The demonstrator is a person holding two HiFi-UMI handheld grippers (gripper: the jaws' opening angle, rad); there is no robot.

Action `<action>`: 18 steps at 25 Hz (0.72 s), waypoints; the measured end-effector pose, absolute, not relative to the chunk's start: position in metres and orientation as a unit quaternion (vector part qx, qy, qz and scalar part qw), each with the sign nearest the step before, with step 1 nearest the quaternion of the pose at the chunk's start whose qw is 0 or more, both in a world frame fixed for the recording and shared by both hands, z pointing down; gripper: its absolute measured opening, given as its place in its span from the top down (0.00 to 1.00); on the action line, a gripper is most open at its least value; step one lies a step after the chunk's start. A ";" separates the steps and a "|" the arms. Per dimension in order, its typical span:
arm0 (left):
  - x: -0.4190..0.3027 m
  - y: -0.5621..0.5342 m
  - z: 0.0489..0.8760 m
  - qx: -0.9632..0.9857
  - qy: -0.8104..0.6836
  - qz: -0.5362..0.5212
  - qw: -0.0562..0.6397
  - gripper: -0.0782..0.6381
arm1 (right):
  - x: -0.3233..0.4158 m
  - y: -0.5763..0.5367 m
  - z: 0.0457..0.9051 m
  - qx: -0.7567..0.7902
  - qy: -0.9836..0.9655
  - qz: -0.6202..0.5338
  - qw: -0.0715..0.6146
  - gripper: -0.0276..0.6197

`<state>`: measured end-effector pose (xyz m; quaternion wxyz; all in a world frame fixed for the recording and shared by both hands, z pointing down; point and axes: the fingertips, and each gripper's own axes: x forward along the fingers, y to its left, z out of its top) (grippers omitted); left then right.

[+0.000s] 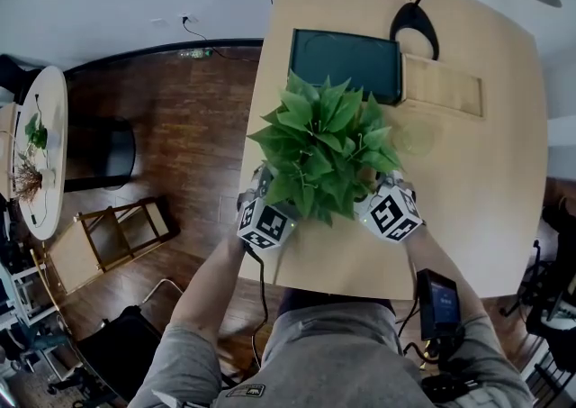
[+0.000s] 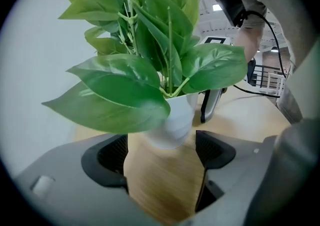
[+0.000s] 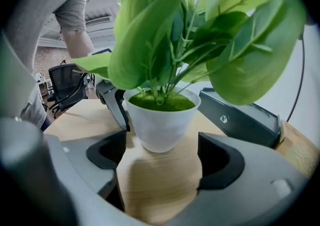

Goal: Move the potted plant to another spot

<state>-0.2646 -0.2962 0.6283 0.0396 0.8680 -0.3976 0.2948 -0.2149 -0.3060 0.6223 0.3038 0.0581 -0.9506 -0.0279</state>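
A potted plant (image 1: 326, 147) with broad green leaves stands in a white pot (image 3: 161, 122) on the wooden table (image 1: 468, 172), near its front edge. My left gripper (image 1: 266, 192) is at the plant's left and my right gripper (image 1: 382, 188) at its right, both partly under the leaves. In the left gripper view the white pot (image 2: 175, 122) stands just beyond the open left gripper (image 2: 160, 145), apart from the pads. The right gripper (image 3: 161, 152) is open too, the pot just past its tips. Only bare table lies between each pair of jaws.
A dark laptop (image 1: 346, 62) lies behind the plant, beside a pale wooden board (image 1: 441, 84) and a black lamp base (image 1: 414, 26). The table's left edge drops to a wood floor with a small rack (image 1: 112, 235). A phone (image 1: 438, 303) is strapped at my right forearm.
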 end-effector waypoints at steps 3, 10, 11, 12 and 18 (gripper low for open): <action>-0.262 -0.302 0.633 0.875 -0.374 0.305 0.027 0.29 | -0.221 -0.307 0.623 0.036 -0.952 -0.031 0.302 0.27; -0.246 -0.313 0.637 0.890 -0.313 0.330 -0.008 0.29 | -0.231 -0.301 0.638 -0.012 -0.944 -0.053 0.326 0.27; -0.245 -0.313 0.637 0.891 -0.307 0.333 -0.010 0.29 | -0.232 -0.301 0.639 -0.013 -0.943 -0.054 0.329 0.27; -0.245 -0.313 0.636 0.892 -0.303 0.335 -0.011 0.29 | -0.232 -0.302 0.639 -0.013 -0.942 -0.054 0.330 0.27; -0.248 -0.314 0.636 0.896 -0.290 0.336 -0.008 0.30 | -0.233 -0.309 0.635 -0.017 -0.945 -0.055 0.321 0.39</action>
